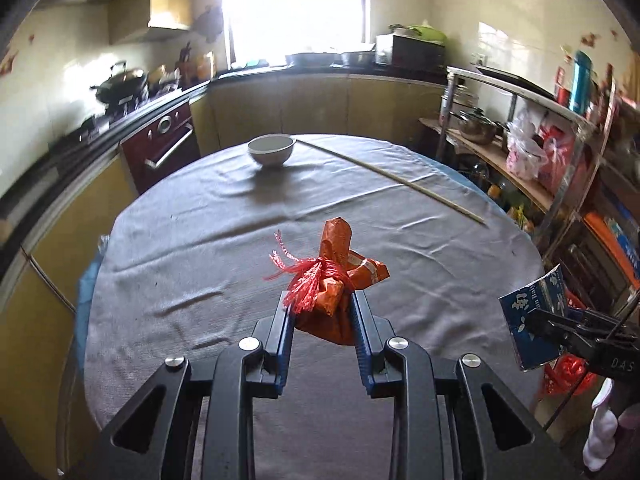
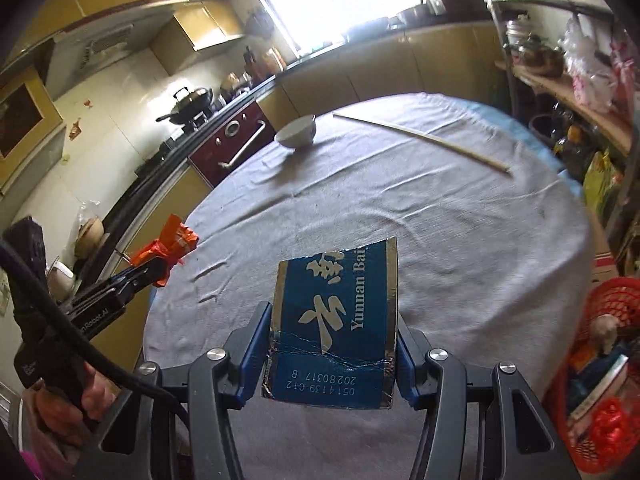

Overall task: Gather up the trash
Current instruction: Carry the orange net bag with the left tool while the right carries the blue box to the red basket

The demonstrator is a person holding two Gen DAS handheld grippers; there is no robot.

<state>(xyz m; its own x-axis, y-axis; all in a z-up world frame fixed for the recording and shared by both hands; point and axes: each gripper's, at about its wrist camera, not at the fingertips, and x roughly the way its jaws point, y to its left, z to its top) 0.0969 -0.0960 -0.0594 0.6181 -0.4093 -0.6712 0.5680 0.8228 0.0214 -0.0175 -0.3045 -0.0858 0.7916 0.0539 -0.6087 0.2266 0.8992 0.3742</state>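
Left gripper (image 1: 320, 304) pinches orange wrapper (image 1: 336, 280) with red netting; right gripper (image 2: 334, 328) pinches blue box (image 2: 340, 320). Risk: loose netting snags, wrapper slips out before red basket (image 2: 616, 300).

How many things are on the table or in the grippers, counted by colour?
Orange: 1, the wrapper bundle in the left gripper
Blue: 1, the flattened box in the right gripper
White: 1, the bowl
Tan: 1, the stick
Total: 4
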